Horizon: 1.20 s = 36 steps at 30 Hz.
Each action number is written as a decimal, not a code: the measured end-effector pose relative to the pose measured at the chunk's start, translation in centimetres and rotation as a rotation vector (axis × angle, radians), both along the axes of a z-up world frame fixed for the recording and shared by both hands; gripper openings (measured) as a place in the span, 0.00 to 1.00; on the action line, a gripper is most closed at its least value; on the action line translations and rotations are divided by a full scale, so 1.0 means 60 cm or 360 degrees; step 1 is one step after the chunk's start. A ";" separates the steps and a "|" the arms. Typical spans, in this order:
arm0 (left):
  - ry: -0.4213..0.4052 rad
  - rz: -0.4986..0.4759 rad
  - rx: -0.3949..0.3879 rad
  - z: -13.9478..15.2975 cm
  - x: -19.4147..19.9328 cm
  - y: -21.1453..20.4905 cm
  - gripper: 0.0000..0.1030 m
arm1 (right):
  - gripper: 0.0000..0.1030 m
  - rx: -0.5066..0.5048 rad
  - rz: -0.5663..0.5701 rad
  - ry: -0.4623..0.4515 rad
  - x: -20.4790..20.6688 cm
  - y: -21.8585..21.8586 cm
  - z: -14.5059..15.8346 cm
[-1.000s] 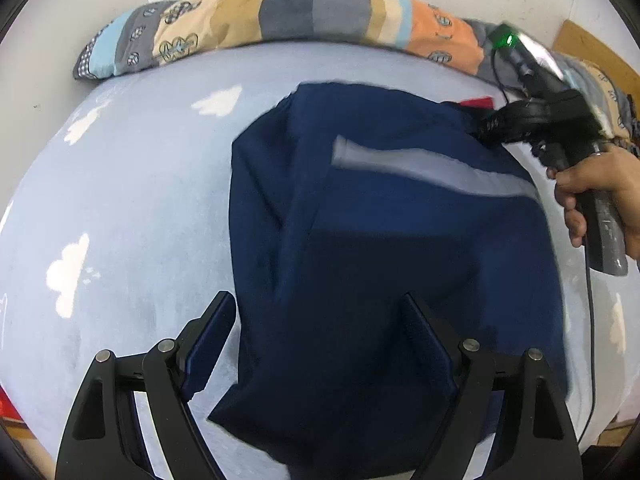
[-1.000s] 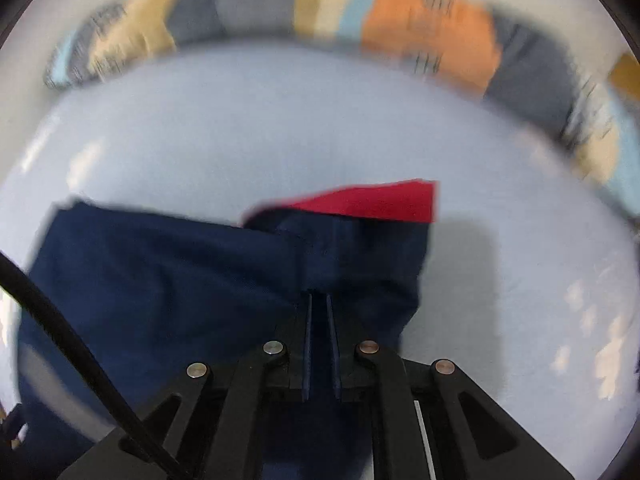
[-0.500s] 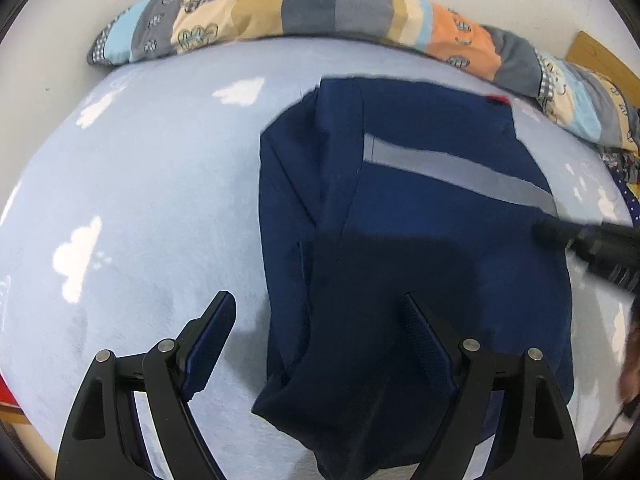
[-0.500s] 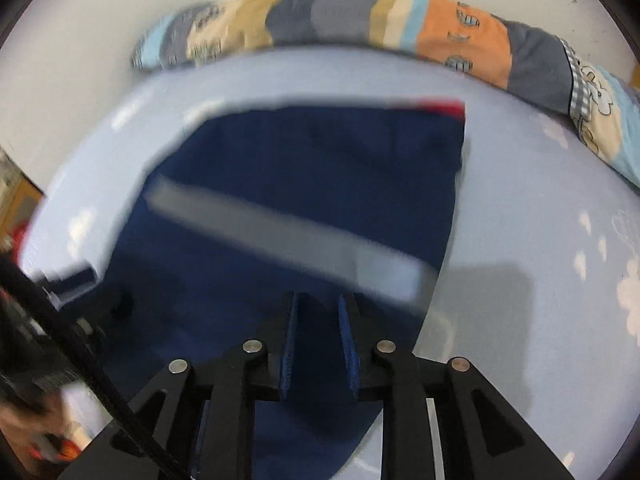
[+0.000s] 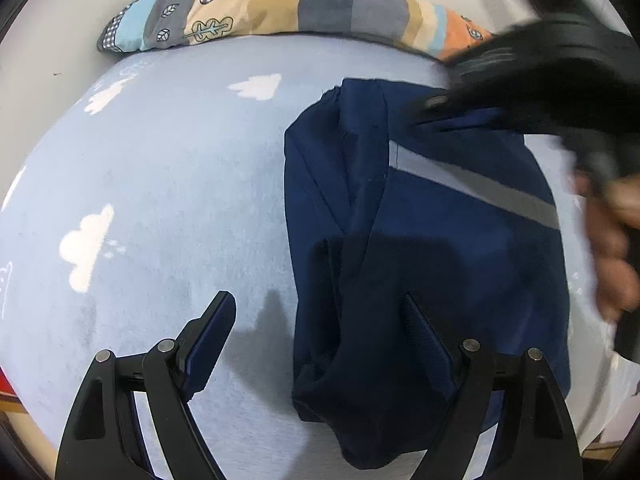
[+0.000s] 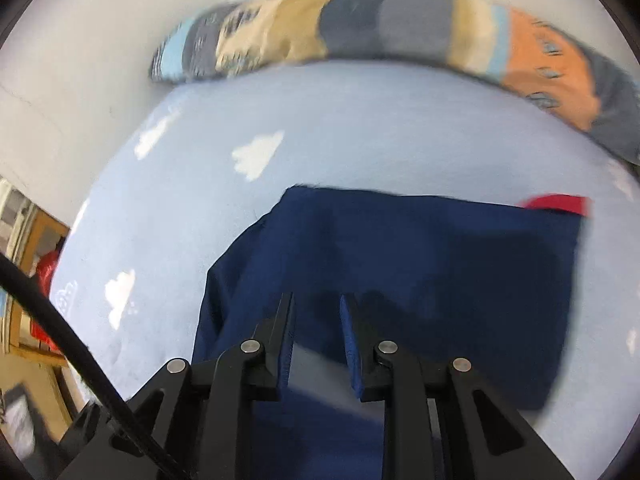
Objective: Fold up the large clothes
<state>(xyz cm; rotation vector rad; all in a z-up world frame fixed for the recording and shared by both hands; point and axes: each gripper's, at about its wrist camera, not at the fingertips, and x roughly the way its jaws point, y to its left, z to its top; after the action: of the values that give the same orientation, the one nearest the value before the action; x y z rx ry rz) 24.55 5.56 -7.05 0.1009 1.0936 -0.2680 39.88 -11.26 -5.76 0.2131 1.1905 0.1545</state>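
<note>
The navy garment (image 5: 420,240) lies partly folded on the cloud-print bed (image 5: 168,184), filling the lower right of the left wrist frame, its grey stripe facing up. The left claw (image 5: 320,344) hangs spread and empty over its near edge, while the right claw (image 6: 316,336), its jaws just parted a little, grips nothing. Loose bunched layers at the lower edge could slide apart if a claw catches only the top ply.

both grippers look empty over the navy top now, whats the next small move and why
Probably bring the open left gripper down onto the bunched near edge of the navy garment, ready to fold it over. The right gripper has just opened with no cloth between its pads, and the garment lies on the blue sheet, only partly folded.
</note>
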 end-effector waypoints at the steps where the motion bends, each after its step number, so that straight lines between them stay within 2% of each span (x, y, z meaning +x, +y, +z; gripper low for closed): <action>1: 0.0006 -0.0001 0.0003 -0.003 0.001 0.001 0.82 | 0.26 -0.0027 -0.0001 0.0059 0.004 0.009 -0.022; 2: 0.0018 0.0001 0.0029 -0.007 0.003 0.001 0.82 | 0.27 -0.0046 -0.0009 0.0178 0.012 0.013 -0.061; 3: 0.0015 0.0004 0.0043 -0.010 0.005 0.001 0.82 | 0.27 -0.0047 -0.0008 0.0204 0.012 0.016 -0.078; 5: 0.0027 -0.0002 0.0020 -0.014 0.009 0.001 0.82 | 0.27 -0.0040 -0.0001 0.0163 0.008 0.013 -0.076; 7: 0.0030 0.0008 -0.0003 -0.010 0.010 0.002 0.82 | 0.27 0.0015 0.0024 0.0134 -0.016 0.008 -0.053; 9: -0.0014 0.0009 0.0012 0.002 0.003 0.003 0.82 | 0.29 0.0072 0.0079 0.0045 -0.060 -0.001 -0.012; 11: -0.0045 0.0001 0.0029 0.011 -0.005 0.001 0.82 | 0.33 -0.0003 0.0112 -0.0046 -0.121 -0.010 0.031; 14: -0.0056 -0.0022 0.0047 0.013 -0.015 -0.001 0.82 | 0.35 -0.0089 0.0142 -0.0096 -0.220 -0.023 0.056; 18: -0.0072 -0.0034 0.0056 0.009 -0.022 0.001 0.82 | 0.35 -0.0119 0.0125 -0.0075 -0.326 -0.039 0.038; 20: -0.0081 -0.0047 0.0062 0.004 -0.026 -0.001 0.82 | 0.35 -0.0173 0.0098 -0.0051 -0.369 -0.039 0.010; 22: -0.0095 -0.0050 0.0074 -0.003 -0.025 -0.004 0.82 | 0.36 -0.0181 0.0096 -0.0053 -0.394 -0.040 -0.030; 25: -0.0115 -0.0063 0.0078 -0.020 -0.032 -0.010 0.82 | 0.38 -0.0212 0.0089 -0.0075 -0.384 -0.037 -0.075; 28: -0.0142 -0.0084 0.0082 -0.013 -0.038 -0.012 0.82 | 0.37 -0.0231 0.0079 -0.0026 -0.386 -0.037 -0.054; 30: -0.0155 -0.0110 0.0089 -0.003 -0.045 -0.012 0.82 | 0.37 -0.0137 0.0085 -0.0057 -0.406 -0.041 -0.016; 32: -0.0183 -0.0156 0.0103 0.011 -0.056 -0.014 0.82 | 0.37 -0.0151 0.0055 -0.0076 -0.425 -0.045 0.008; 34: -0.0196 -0.0195 0.0124 0.015 -0.065 -0.017 0.82 | 0.37 -0.0167 0.0014 -0.0090 -0.442 -0.052 0.008; 36: -0.0162 -0.0234 0.0156 0.004 -0.069 -0.025 0.82 | 0.38 -0.0156 0.0025 -0.0024 -0.444 -0.054 -0.021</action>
<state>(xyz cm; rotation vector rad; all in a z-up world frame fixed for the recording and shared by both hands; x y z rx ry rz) 20.40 4.04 -6.83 0.2807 0.9995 -0.3375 13.26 -14.49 -7.01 0.1166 1.1817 0.1108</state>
